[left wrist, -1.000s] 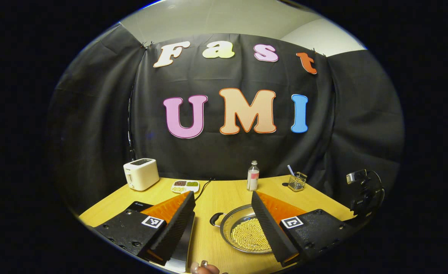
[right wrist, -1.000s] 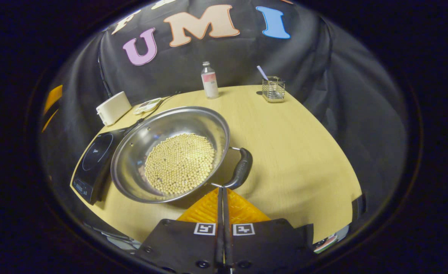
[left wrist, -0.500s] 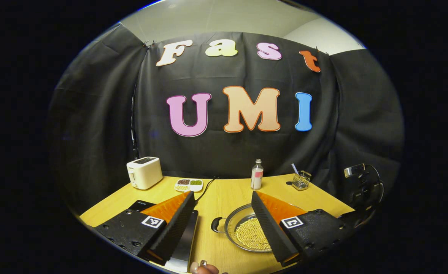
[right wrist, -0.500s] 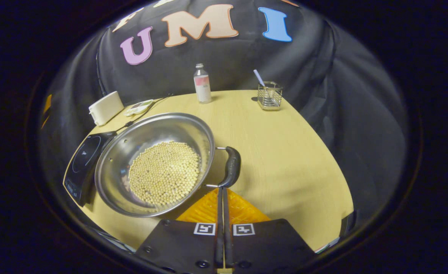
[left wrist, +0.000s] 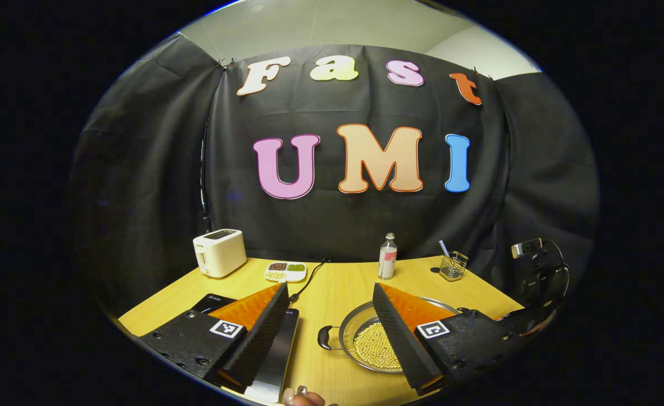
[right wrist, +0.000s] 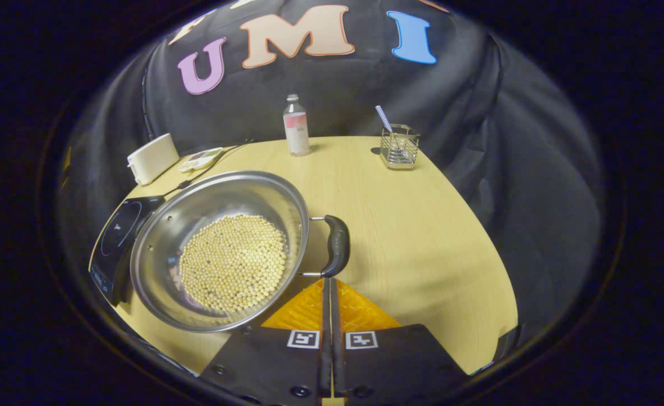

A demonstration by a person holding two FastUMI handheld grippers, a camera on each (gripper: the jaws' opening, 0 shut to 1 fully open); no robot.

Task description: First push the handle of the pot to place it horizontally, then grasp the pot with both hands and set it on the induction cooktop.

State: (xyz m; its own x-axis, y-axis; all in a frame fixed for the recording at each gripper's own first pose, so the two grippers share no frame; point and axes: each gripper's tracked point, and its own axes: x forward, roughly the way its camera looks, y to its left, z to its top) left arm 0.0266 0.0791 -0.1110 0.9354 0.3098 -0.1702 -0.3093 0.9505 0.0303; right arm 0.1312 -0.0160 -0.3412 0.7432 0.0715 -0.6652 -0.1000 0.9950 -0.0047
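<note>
A: How far along was it?

B: Early, I'd judge. The pot [right wrist: 219, 248], full of pale beans, sat on the table [right wrist: 422, 225] just beside the induction cooktop [right wrist: 115, 237], not on it. The right tongs [right wrist: 330, 285] were pressed together, their tips at the near end of the pot's right handle [right wrist: 336, 247]; that reads as the pushing step.

A: And the left tongs?

B: The left tongs [left wrist: 332, 332] were wide apart, holding nothing, hanging over the table with the pot's left handle [left wrist: 325, 337] between the two fingers but farther off. The two-handed grasp and the lift were both left to do.

A: What had changed from a second before?

B: In the right gripper view the right handle had swung from slanting to nearly upright in the picture, and the pot had slid left. In the left gripper view the pot looked smaller and farther off
</note>
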